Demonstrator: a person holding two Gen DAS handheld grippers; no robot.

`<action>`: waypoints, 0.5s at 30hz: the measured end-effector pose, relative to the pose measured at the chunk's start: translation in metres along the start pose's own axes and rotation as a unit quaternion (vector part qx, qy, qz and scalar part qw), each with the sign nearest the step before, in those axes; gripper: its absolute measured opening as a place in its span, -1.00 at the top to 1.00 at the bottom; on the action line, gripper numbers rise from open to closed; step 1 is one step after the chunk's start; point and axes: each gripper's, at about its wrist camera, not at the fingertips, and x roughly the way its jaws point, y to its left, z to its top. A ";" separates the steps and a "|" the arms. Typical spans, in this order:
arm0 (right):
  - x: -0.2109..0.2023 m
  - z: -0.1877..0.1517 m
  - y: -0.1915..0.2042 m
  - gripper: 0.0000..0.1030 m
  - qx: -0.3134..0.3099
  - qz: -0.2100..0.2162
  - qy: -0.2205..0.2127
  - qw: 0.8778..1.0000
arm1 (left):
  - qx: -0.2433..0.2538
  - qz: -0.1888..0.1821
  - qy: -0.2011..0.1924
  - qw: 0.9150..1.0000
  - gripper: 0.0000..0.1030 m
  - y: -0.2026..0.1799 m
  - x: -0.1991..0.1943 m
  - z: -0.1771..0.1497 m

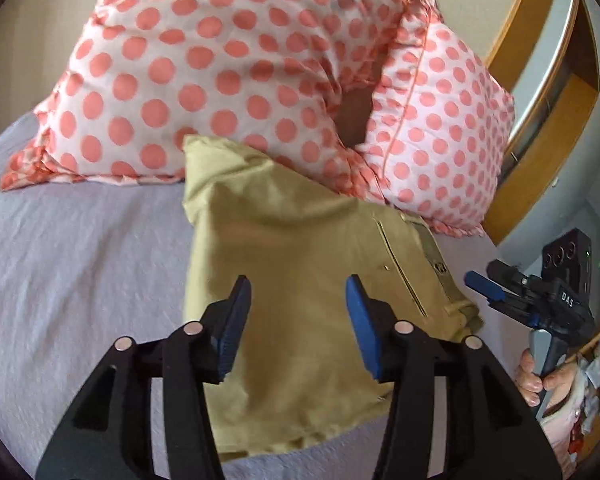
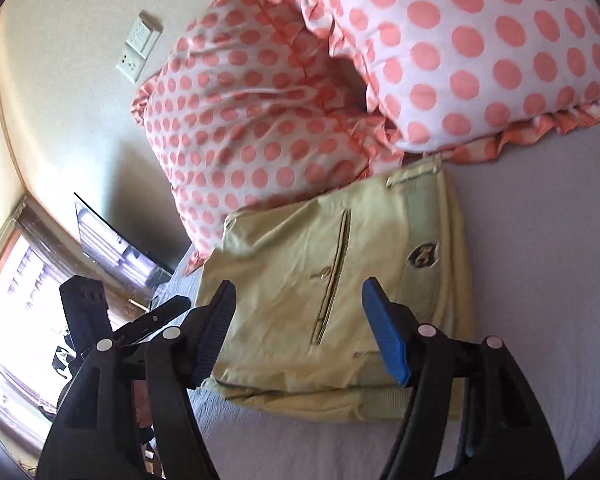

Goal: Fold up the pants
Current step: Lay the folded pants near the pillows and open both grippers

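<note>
1. Left wrist view: the left hand-held gripper [image 1: 298, 300], black with blue ribbed pads, fills the lower middle of the frame; its jaws stand apart with nothing pinched between them, released above the cloth.
2. Under it, at frame centre, the folded khaki-yellow cotton pants [image 1: 296, 256] lie on the pale lilac bed sheet [image 1: 80, 256], their far edge touching the white pillows with coral polka dots [image 1: 220, 64] in the upper half.
3. A slit pocket with a small button and a dark oval patch on the waistband show on the pants; the patch cannot be read.
4. At the right edge, a person's hand [image 1: 540, 380] grips the handle of the right hand-held gripper [image 1: 488, 286], whose body bears the white letters "DAS".
5. Right wrist view: the right hand-held gripper's jaws are spread, empty, over the near edge of the pants at lower centre.
6. A white wall socket plate [image 2: 140, 46] sits upper left; its markings are too small to read.
</note>
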 end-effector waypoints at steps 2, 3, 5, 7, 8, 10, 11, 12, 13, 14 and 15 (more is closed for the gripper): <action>0.017 -0.006 -0.009 -0.39 0.023 -0.054 0.034 0.998 | -0.017 0.012 0.053 0.998 -0.02 -0.001 0.030 -0.008; 0.023 -0.010 -0.016 -0.39 0.041 -0.055 0.040 0.997 | -0.032 0.015 0.069 0.997 0.02 0.002 0.042 -0.011; 0.016 -0.017 -0.015 -0.39 0.049 -0.061 0.024 0.997 | -0.035 0.026 0.053 0.998 0.05 0.002 0.040 -0.013; 0.001 -0.028 0.001 -0.47 0.020 -0.099 0.007 0.995 | -0.022 0.056 0.047 0.997 -0.02 -0.005 0.027 -0.019; -0.007 -0.037 0.009 -0.56 -0.002 -0.113 -0.003 0.994 | -0.009 0.069 0.039 0.997 -0.14 -0.010 0.018 -0.025; -0.020 -0.059 0.027 -0.97 -0.044 -0.156 -0.021 0.986 | 0.016 0.094 0.026 0.995 -0.52 -0.019 -0.003 -0.041; -0.026 -0.074 0.037 -0.97 -0.068 -0.181 -0.031 0.981 | 0.026 0.114 0.020 0.993 -0.63 -0.024 -0.014 -0.052; -0.029 -0.090 0.047 -0.97 -0.097 -0.200 -0.038 0.974 | 0.036 0.133 0.014 0.990 -0.78 -0.026 -0.024 -0.064; -0.030 -0.105 0.055 -0.97 -0.123 -0.214 -0.041 0.968 | 0.049 0.152 0.008 0.987 -0.80 -0.032 -0.031 -0.077; -0.029 -0.118 0.059 -0.97 -0.141 -0.227 -0.040 0.963 | 0.060 0.163 0.005 0.985 -0.80 -0.034 -0.037 -0.088; -0.026 -0.131 0.062 -0.97 -0.154 -0.239 -0.037 0.958 | 0.069 0.171 0.006 0.983 -0.80 -0.037 -0.041 -0.099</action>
